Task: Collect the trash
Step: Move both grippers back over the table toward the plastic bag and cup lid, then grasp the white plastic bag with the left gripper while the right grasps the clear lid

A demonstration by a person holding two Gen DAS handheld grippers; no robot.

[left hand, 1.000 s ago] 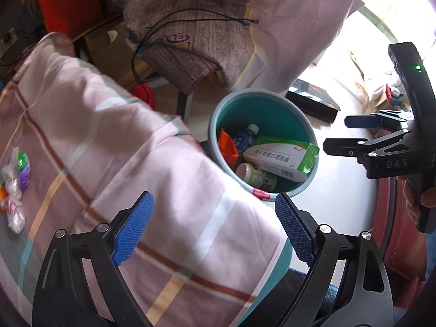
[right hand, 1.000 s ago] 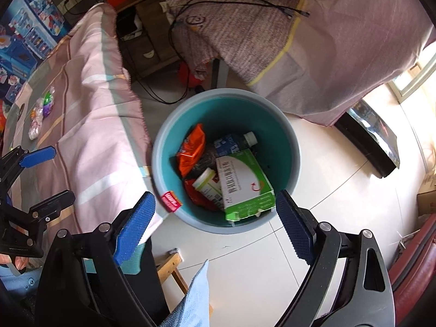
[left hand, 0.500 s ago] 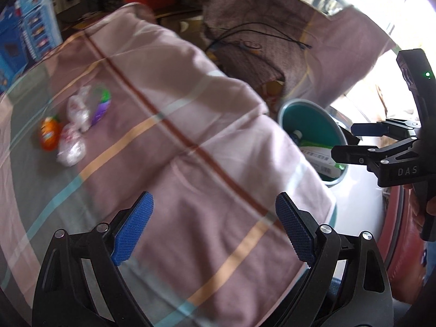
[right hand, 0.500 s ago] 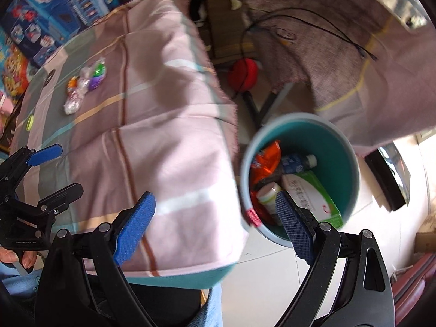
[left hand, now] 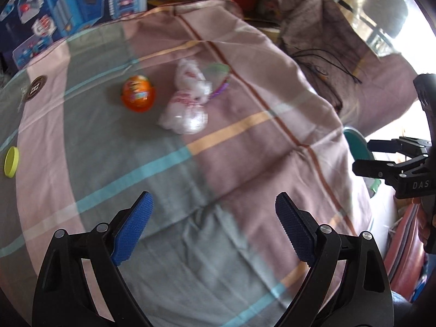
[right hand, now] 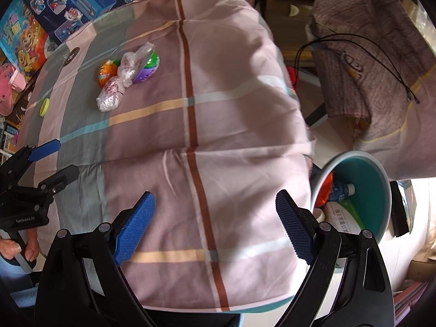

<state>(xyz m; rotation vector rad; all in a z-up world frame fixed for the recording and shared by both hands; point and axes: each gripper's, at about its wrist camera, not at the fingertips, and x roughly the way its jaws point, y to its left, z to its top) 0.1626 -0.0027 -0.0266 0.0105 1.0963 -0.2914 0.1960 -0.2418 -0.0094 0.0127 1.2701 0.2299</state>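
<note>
Pink-and-grey striped cloth (left hand: 245,141) spread over the table, filling most of both views. In the upper middle of the left wrist view, a small heap of trash: orange egg-shaped capsule (left hand: 139,96), crumpled clear plastic wrappers (left hand: 188,109) touching its right side, purple-and-green capsule (left hand: 220,81) half hidden behind the wrappers. Same heap in the upper left of the right wrist view, with the green-and-purple capsule (right hand: 148,66) plainer there. Yellow-green cap (left hand: 11,162) lying alone at the far left edge, well apart from the heap. Teal bin (right hand: 381,190) on the floor at lower right of the right wrist view, just past the cloth's hanging edge, holding a green-and-white box (right hand: 346,218), a bottle (right hand: 342,189) and an orange wrapper (right hand: 325,188). Left gripper (left hand: 214,227) hovering low over the cloth, blue fingers spread wide, nothing between them. Right gripper (right hand: 215,224) likewise wide and empty, above the cloth near the bin.
</note>
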